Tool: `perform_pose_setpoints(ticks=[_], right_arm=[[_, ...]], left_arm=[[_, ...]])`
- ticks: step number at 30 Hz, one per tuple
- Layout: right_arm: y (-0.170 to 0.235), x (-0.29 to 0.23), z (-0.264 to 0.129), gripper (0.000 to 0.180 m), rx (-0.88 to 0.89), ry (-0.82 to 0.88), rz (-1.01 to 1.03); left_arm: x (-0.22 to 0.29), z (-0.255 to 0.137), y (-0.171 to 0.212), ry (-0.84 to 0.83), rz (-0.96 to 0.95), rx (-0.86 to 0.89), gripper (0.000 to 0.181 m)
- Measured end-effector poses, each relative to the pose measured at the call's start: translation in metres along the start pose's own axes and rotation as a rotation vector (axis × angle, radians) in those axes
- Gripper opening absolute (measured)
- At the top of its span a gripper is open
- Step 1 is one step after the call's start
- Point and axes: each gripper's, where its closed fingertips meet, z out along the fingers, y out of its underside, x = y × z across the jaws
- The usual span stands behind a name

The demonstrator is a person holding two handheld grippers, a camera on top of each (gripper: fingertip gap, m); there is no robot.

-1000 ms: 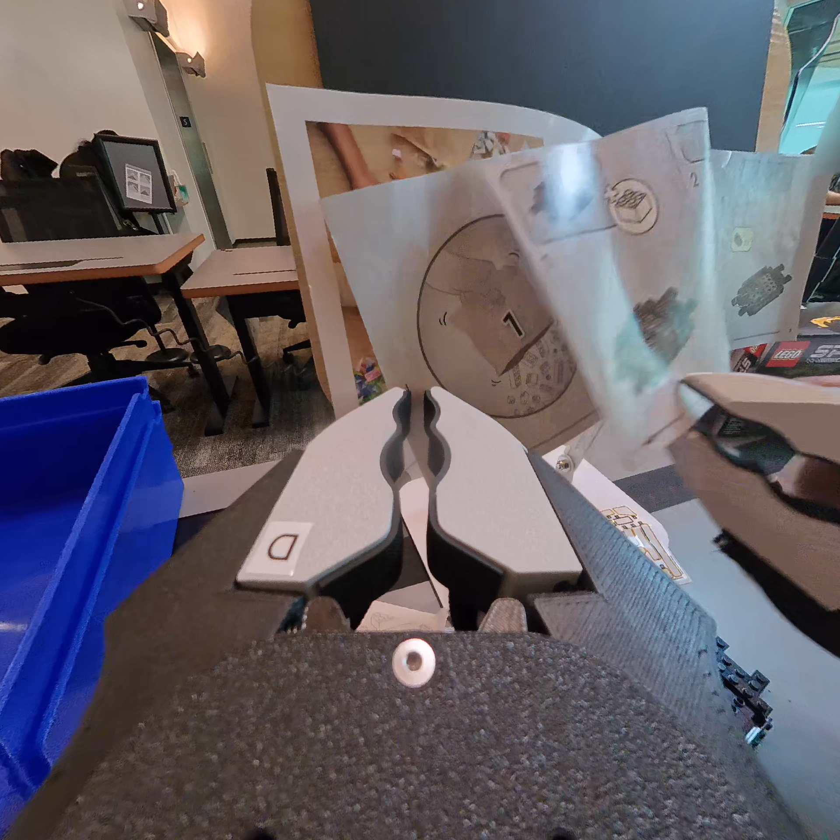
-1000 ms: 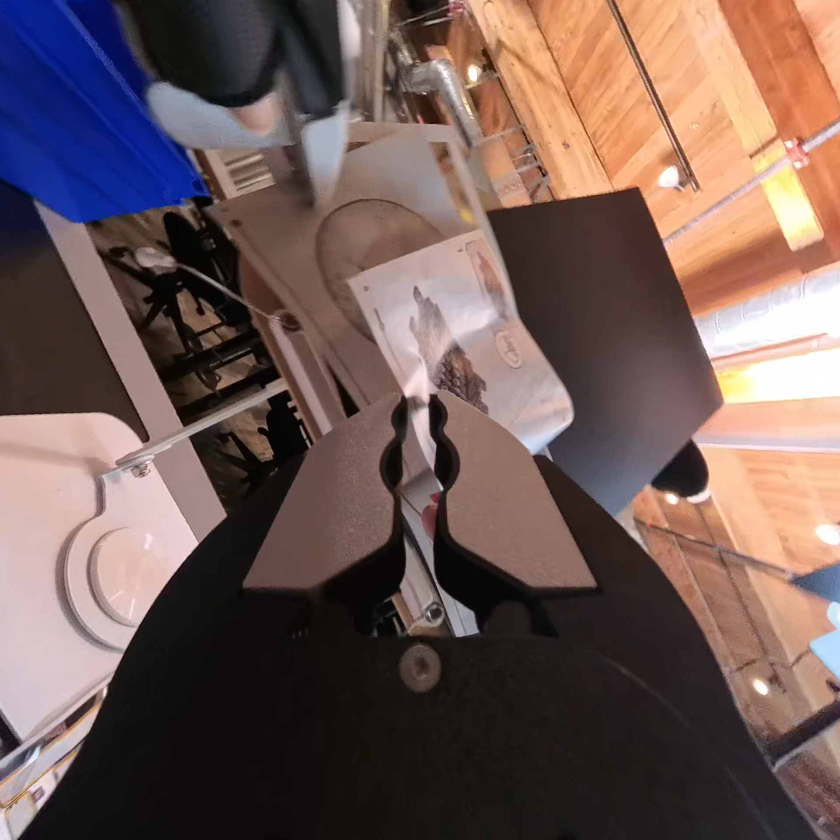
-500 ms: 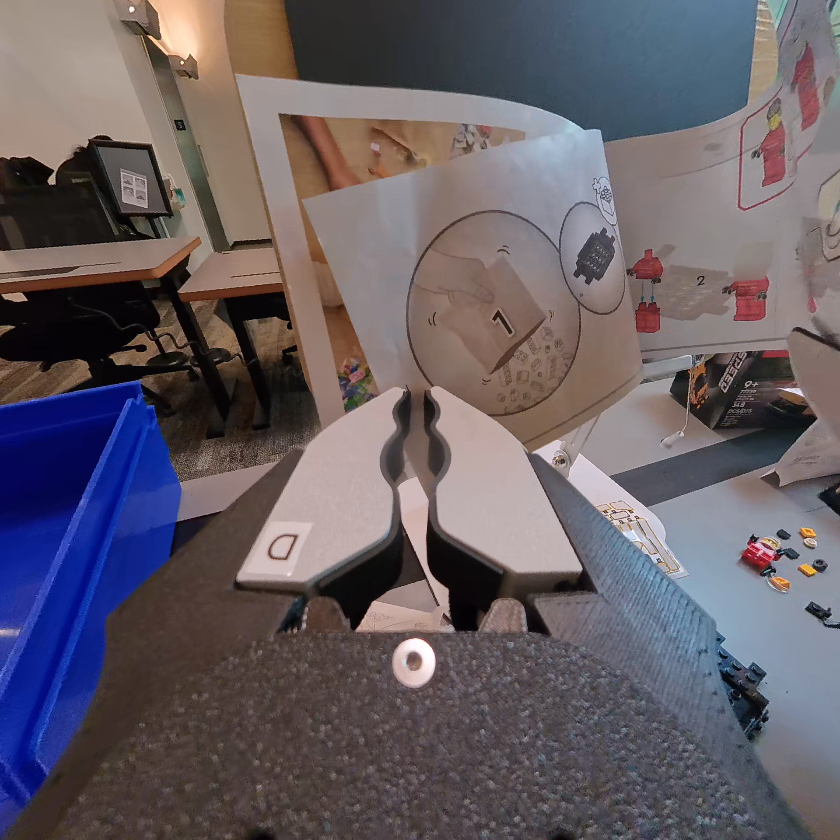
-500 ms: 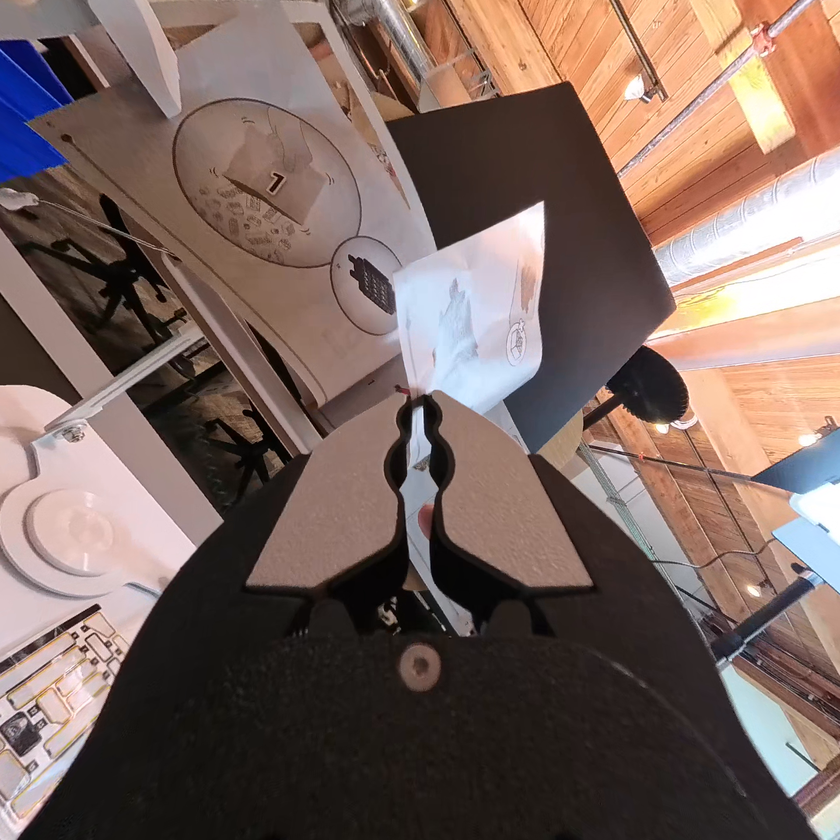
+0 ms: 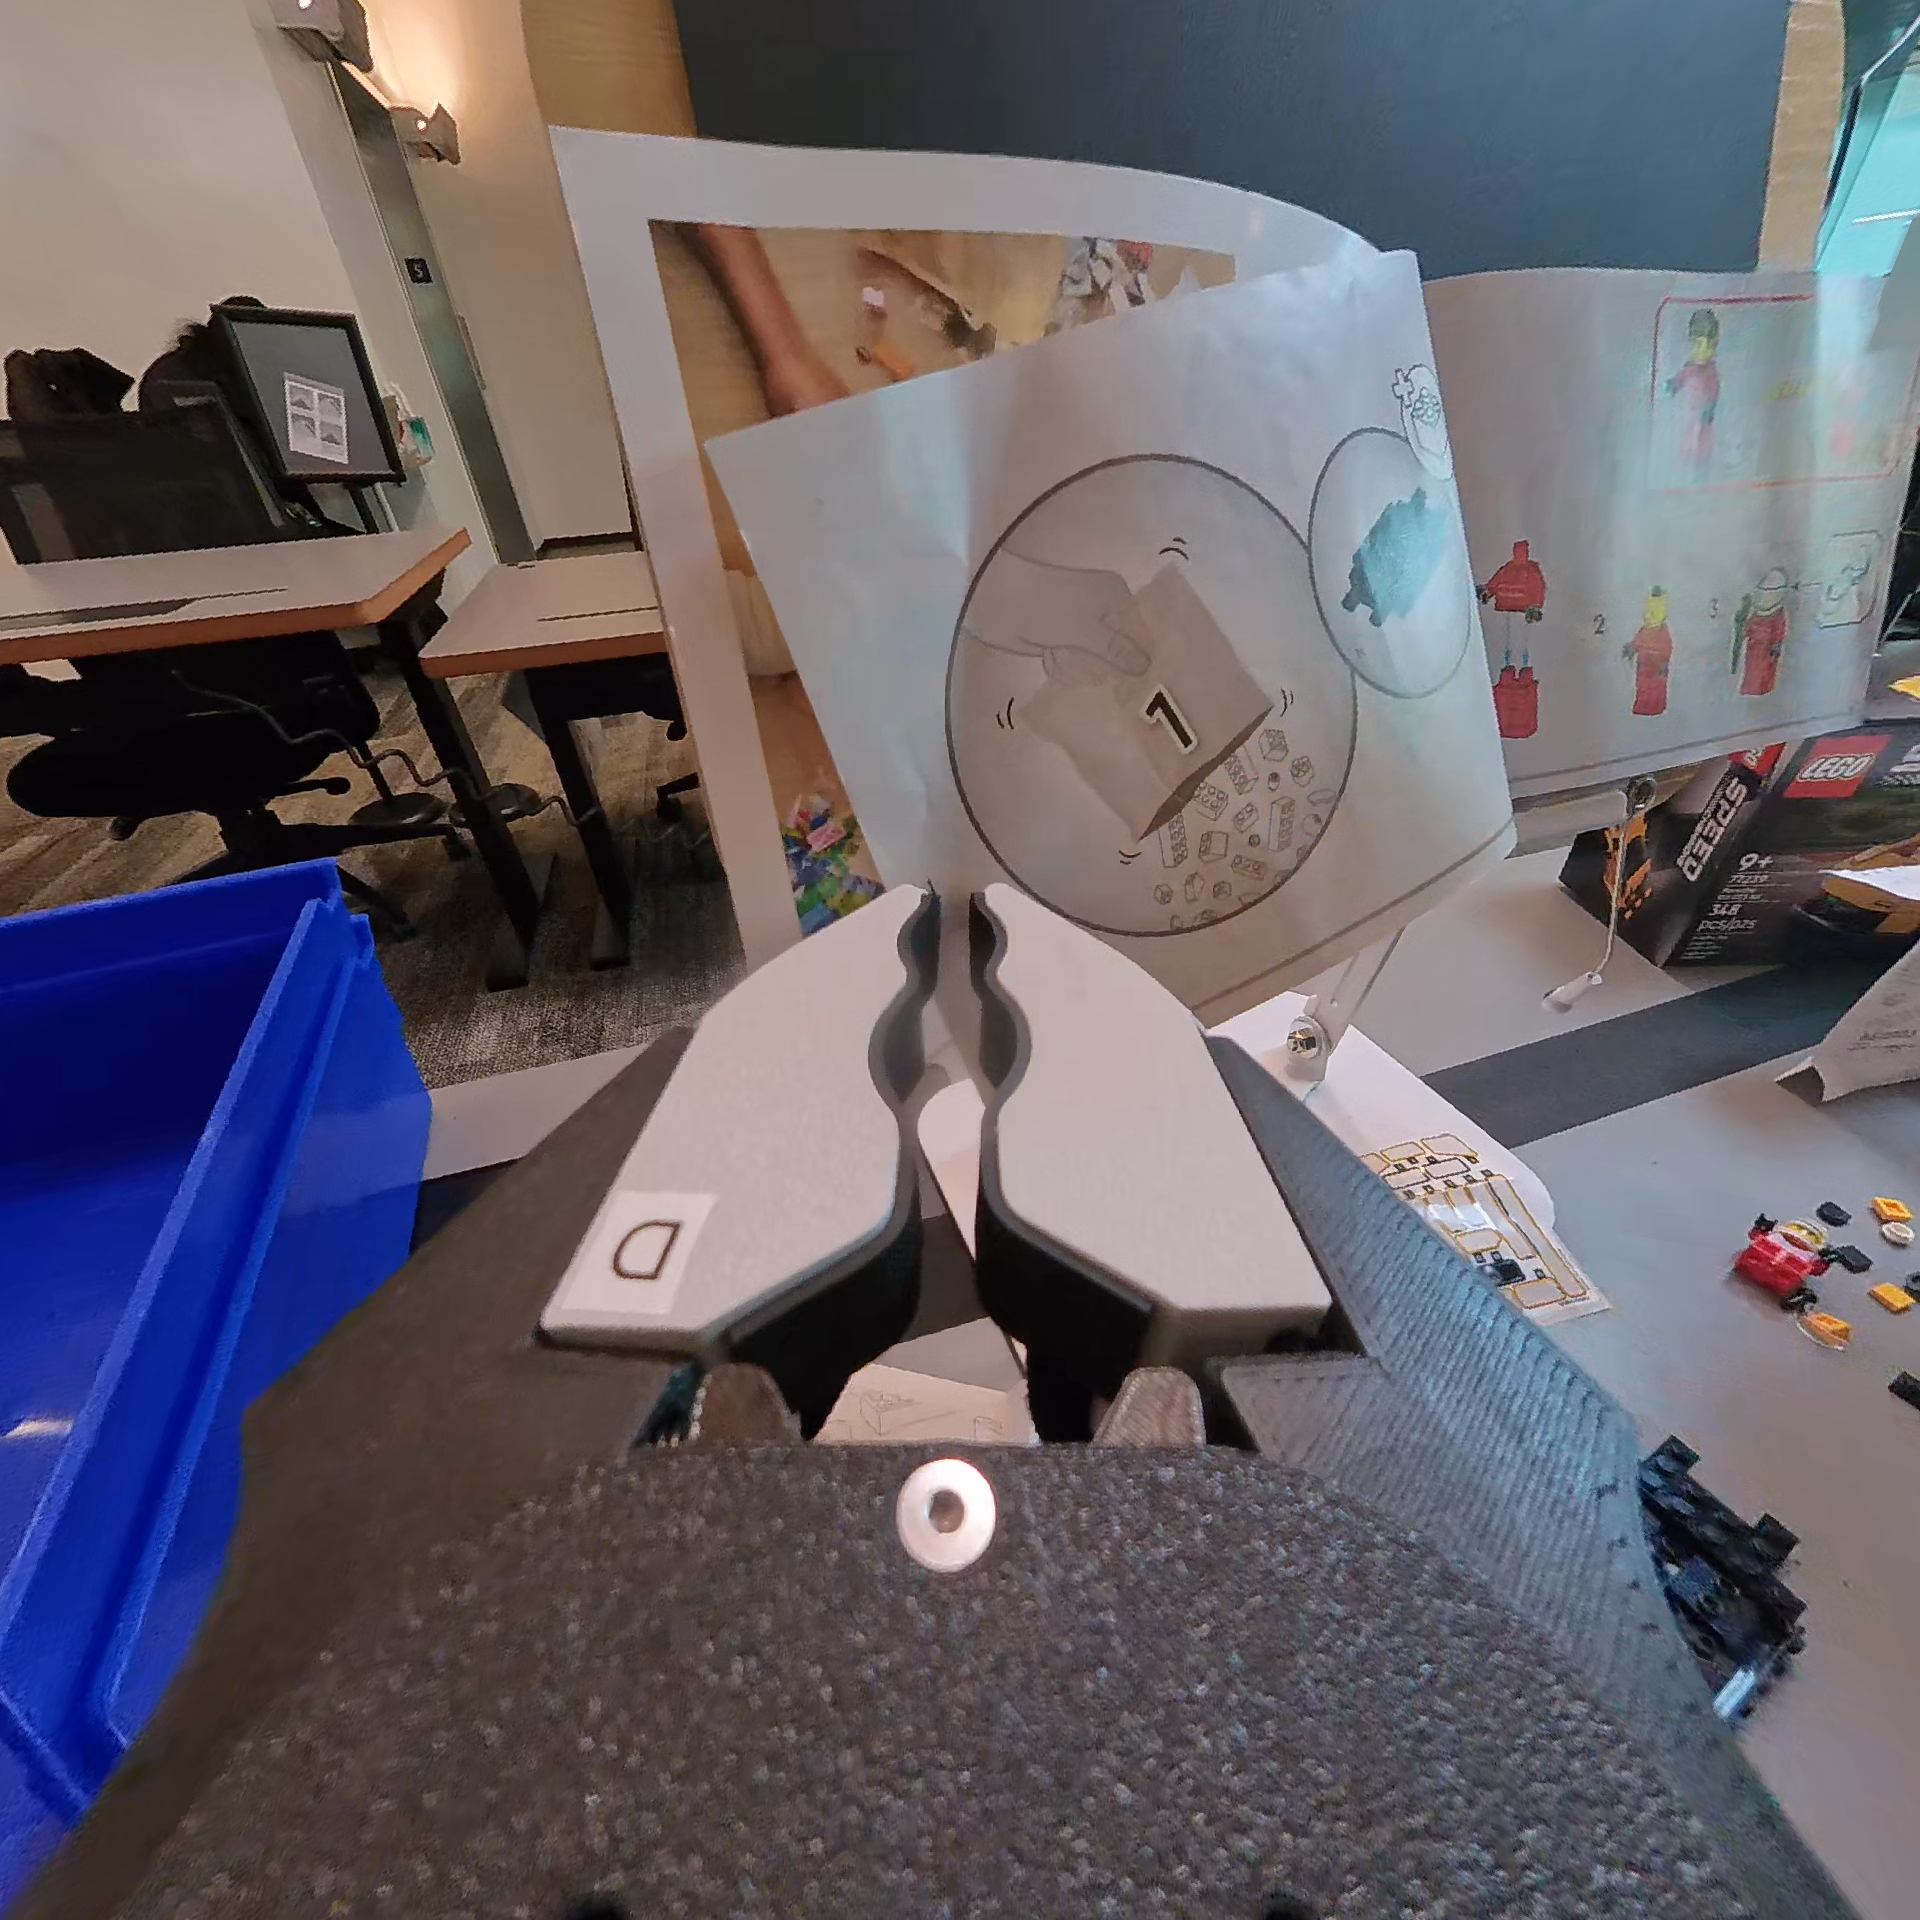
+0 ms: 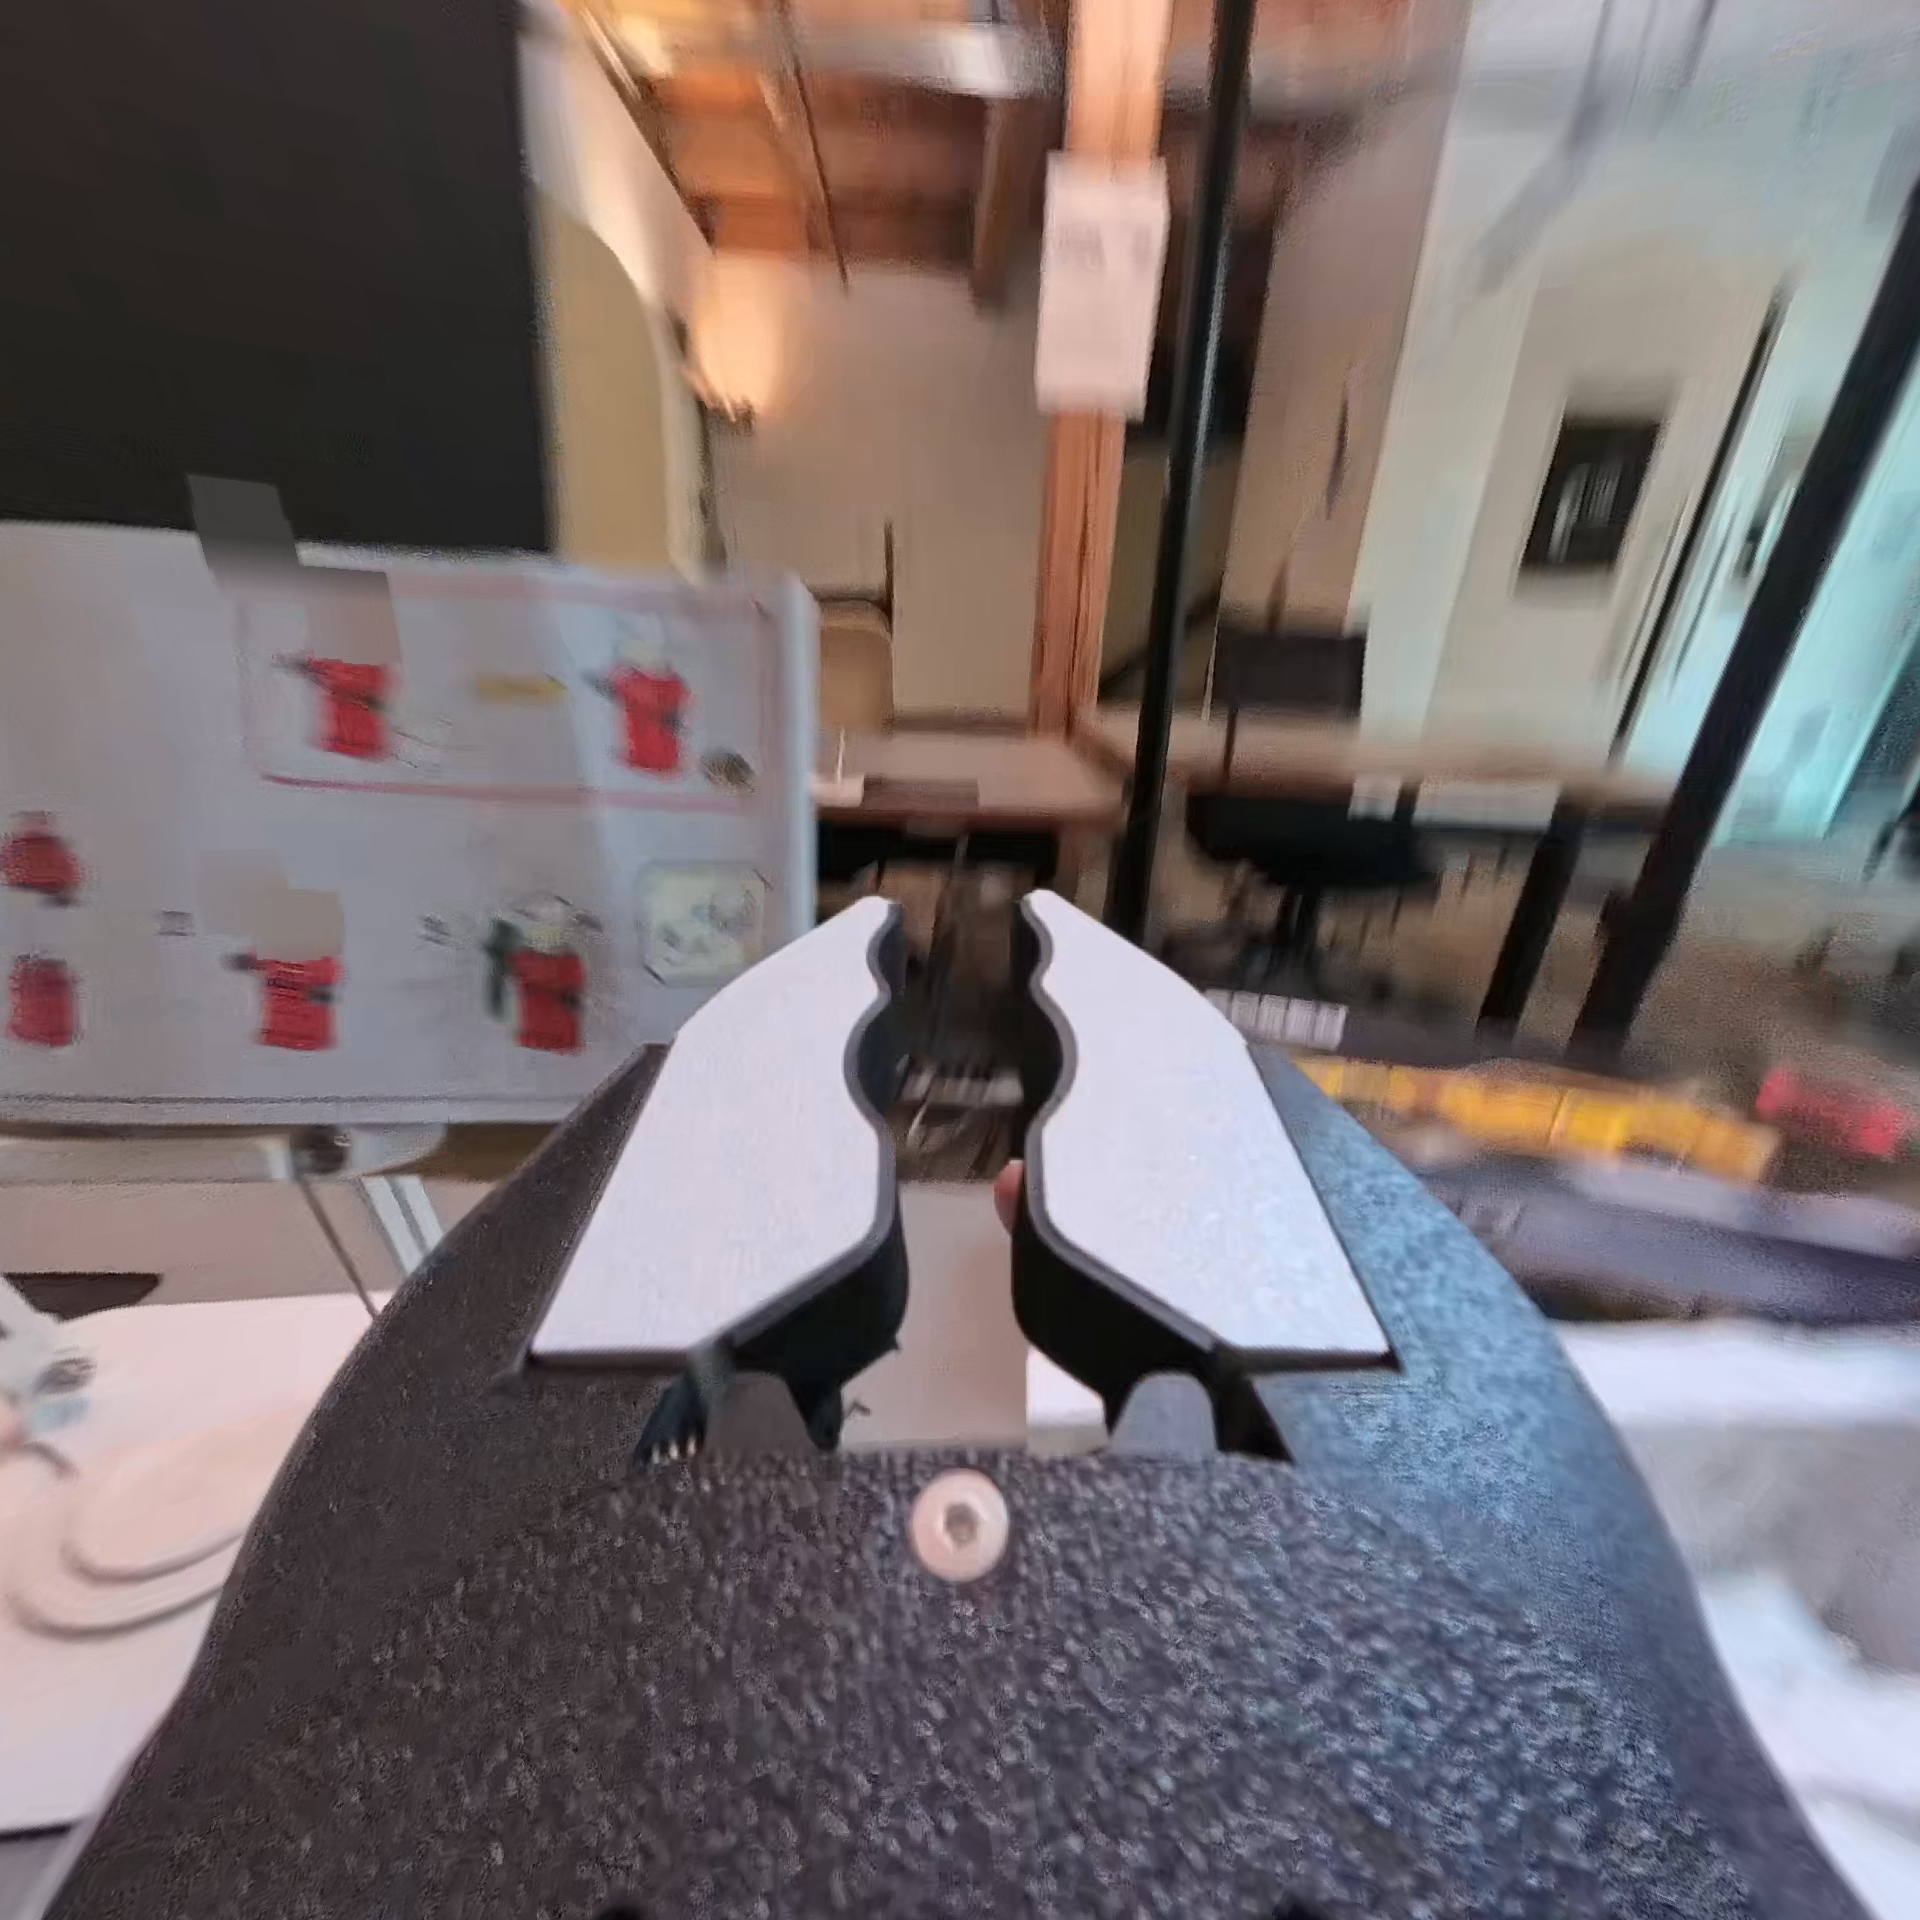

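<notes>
My left claw (image 5: pixel 954 904) pinches the lower edge of the instruction booklet (image 5: pixel 1122 665), held upright above the surface (image 5: pixel 1683 1122). My right claw (image 6: pixel 958 914) is spread, empty. The thin paper may slip or tear, I think.

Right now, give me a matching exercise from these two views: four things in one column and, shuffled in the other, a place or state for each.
Things:
1. left claw
2. right claw
3. blue bin
4. red minifigure

Place or state:
A. lies on the grey table, far right in the left wrist view
B. open, nothing between its jaws
C. shut on a page of the instruction booklet
D. stands left of the left claw

Pairs: 1-C, 2-B, 3-D, 4-A.
</notes>
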Motion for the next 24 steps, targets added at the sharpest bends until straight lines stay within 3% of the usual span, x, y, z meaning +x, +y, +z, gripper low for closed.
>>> perform_pose_setpoints(ticks=[2, 4, 7, 11, 15, 21, 24], right_arm=[[-0.039, -0.047, -0.020, 0.011, 0.183, -0.136, -0.205], [-0.047, -0.112, -0.034, 0.004, 0.238, -0.316, -0.387], [-0.016, -0.182, -0.017, 0.000, 0.071, -0.417, -0.618], [0.002, -0.243, 0.006, 0.000, 0.034, -0.441, -0.861], [0.020, -0.271, 0.013, 0.000, -0.003, -0.431, -1.017], [0.031, -0.277, 0.019, 0.000, -0.014, -0.436, -1.034], [0.031, -0.273, 0.016, 0.002, 0.008, -0.438, -1.016]], left_arm=[[-0.003, 0.002, 0.002, -0.010, 0.008, -0.005, 0.004], [-0.006, 0.004, 0.002, -0.020, 0.010, -0.009, 0.004], [-0.016, 0.006, 0.001, -0.047, 0.035, -0.015, 0.005], [-0.028, -0.005, -0.017, -0.076, 0.024, 0.024, 0.005], [-0.008, -0.016, -0.034, -0.014, 0.074, 0.058, 0.004], [0.027, -0.002, -0.032, 0.070, 0.091, 0.040, 0.000], [0.029, 0.012, -0.024, 0.101, 0.009, 0.020, 0.001]])
